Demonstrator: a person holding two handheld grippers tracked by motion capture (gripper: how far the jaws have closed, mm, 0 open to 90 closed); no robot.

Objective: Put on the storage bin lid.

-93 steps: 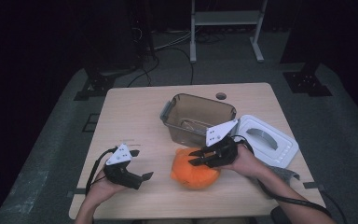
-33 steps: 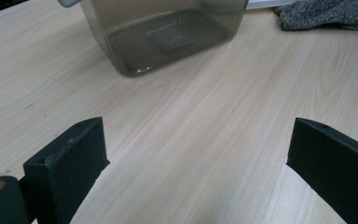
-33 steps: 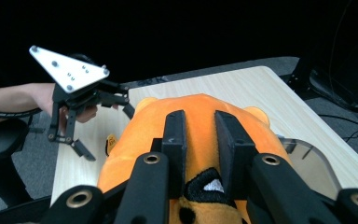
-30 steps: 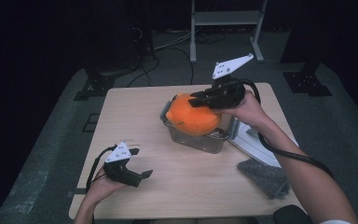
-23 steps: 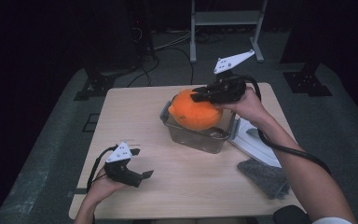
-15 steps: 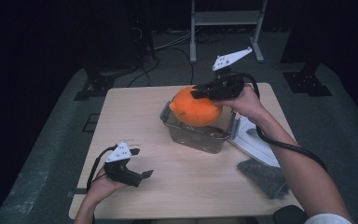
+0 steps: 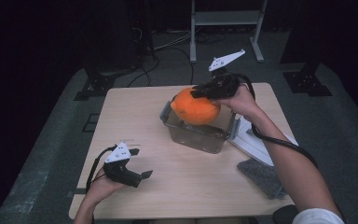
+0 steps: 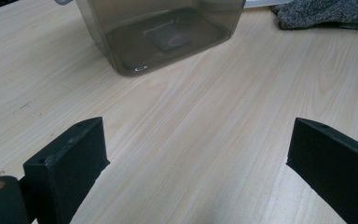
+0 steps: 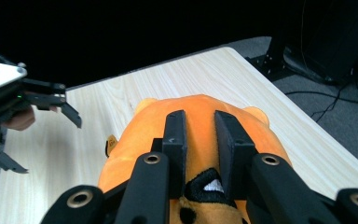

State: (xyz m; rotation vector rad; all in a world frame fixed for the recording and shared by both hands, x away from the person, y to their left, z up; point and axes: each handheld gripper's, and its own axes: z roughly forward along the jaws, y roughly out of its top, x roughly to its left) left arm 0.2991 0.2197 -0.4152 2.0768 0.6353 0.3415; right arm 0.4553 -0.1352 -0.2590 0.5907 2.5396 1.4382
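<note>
An orange plush toy (image 7: pixel 196 107) hangs above a clear plastic bin (image 7: pixel 196 132) at the table's middle, its lower part at the bin's rim. My right gripper (image 7: pixel 199 92) is shut on the top of the plush toy (image 9: pixel 200 140); both black jaws pinch a fold of its fabric. My left gripper (image 7: pixel 143 176) rests low at the near left of the table, open with nothing between its fingers. In the left gripper view the bin (image 8: pixel 163 32) stands ahead with nothing on its floor.
A white lid (image 7: pixel 256 142) lies right of the bin. A grey cloth (image 7: pixel 263 176) lies at the near right, also as a grey cloth (image 8: pixel 324 11) beyond the bin. The table (image 7: pixel 135 116) has bare wood to the left. Black stands and cables sit beyond the far edge.
My right gripper lifted the orange plush toy from the table's near middle and carried it over the bin, then shifted slightly right and down. The grey cloth beneath was uncovered. My left gripper stayed put.
</note>
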